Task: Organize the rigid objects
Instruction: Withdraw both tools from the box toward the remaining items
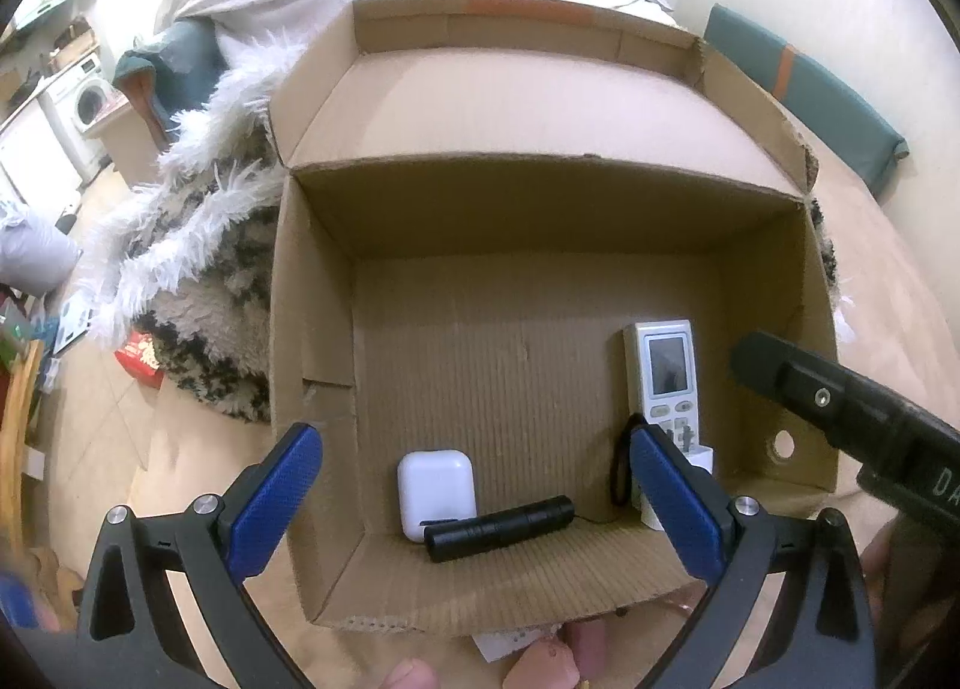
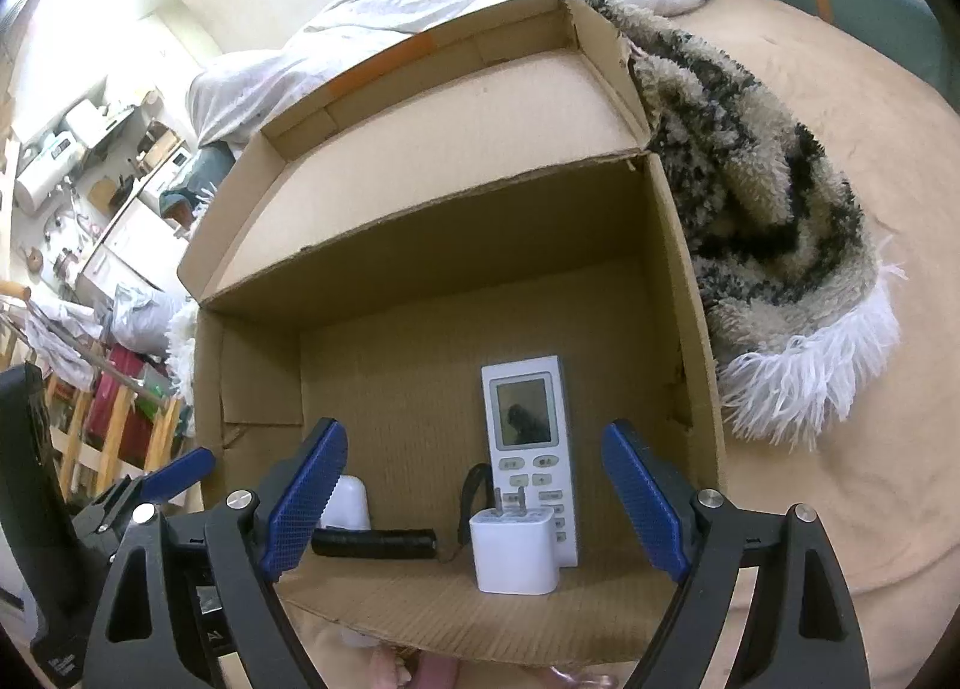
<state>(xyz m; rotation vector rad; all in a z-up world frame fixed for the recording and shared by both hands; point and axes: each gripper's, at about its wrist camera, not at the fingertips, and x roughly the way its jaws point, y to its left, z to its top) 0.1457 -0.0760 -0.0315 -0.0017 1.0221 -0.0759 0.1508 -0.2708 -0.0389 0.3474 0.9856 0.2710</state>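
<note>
- On the far left, outside the box, a fluffy white and black blanket (image 1: 198, 245) is bunched up on the tan bed cover (image 1: 888, 281).
- The cardboard box (image 1: 312, 293) sits on the bed with its top open, and all the hard things are inside it, down by the near wall.
- The left gripper (image 1: 474, 500) hangs over the left part of the box with its blue jaws wide apart, and nothing is pinched between them.
- Below it lies the white earbud case (image 1: 437, 482), flat on the box floor.
- The black flashlight (image 1: 499, 527) lies on its side, touching the front of the case (its thin black loop curls off to the right).
- Next comes the white charger plug (image 2: 517, 548), standing with its metal prongs up.
- Just behind the plug lies the white remote (image 2: 527, 437), screen up, close to the right wall.
- The right gripper (image 2: 474, 500) hangs over the plug with its jaws spread apart too, and its pads are not pressing on anything.
- I think this is the letting-go step: things are in the box and both grippers are empty.
- Next, I think both grippers should lift straight up out of the box (careful not to bump the plug, it could tip over) and go find another hard thing to bring, if any are left, which I cannot see from here.
</note>
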